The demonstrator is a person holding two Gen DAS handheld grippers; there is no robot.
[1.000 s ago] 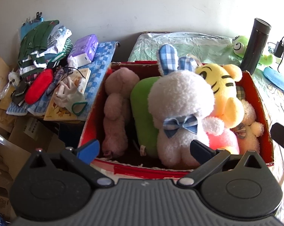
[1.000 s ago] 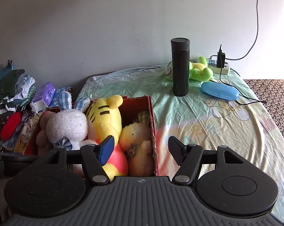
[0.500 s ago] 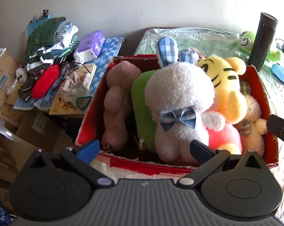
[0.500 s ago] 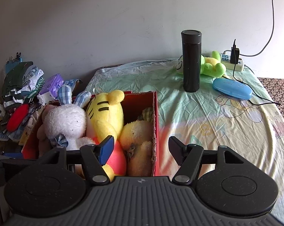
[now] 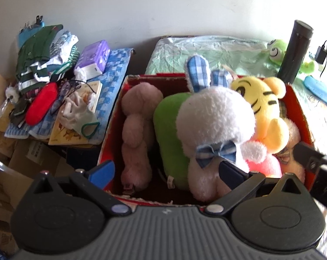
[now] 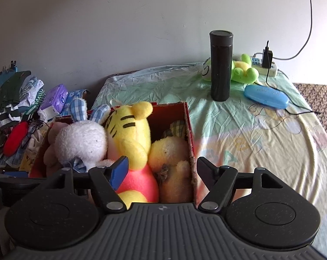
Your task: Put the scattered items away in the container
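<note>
1. Here's the red box [image 5: 111,127], sitting at the near edge of the bed, and it's packed: five soft toys in a row that I can count from the left wrist view.
2. Left to right: a pinkish-brown plush [image 5: 137,130], a green plush [image 5: 170,134], a white bunny [image 5: 215,123] with blue checked ears and bow, a yellow tiger [image 5: 263,101], and a tan fluffy toy [image 6: 172,164] jammed against the box's right wall.
3. One toy is out of the box: a green frog plush [image 6: 243,69] lies far back on the bed sheet [image 6: 261,143], partly hidden behind a tall black flask [image 6: 220,65] standing upright in front of it.
4. Just beside the frog, one blue case [image 6: 266,96] lies flat, with one white power strip [image 6: 269,69] and a plugged charger behind.
5. The left gripper [image 5: 165,171] hovers over the box's near rim, fingers spread wide, nothing pinched.
6. The right gripper [image 6: 161,169] straddles the box's right wall, jaws just widening, nothing gripped.
7. Off to the left: piled clothes [image 5: 37,54], one purple tissue pack [image 5: 94,58], one red pouch [image 5: 41,103].
</note>
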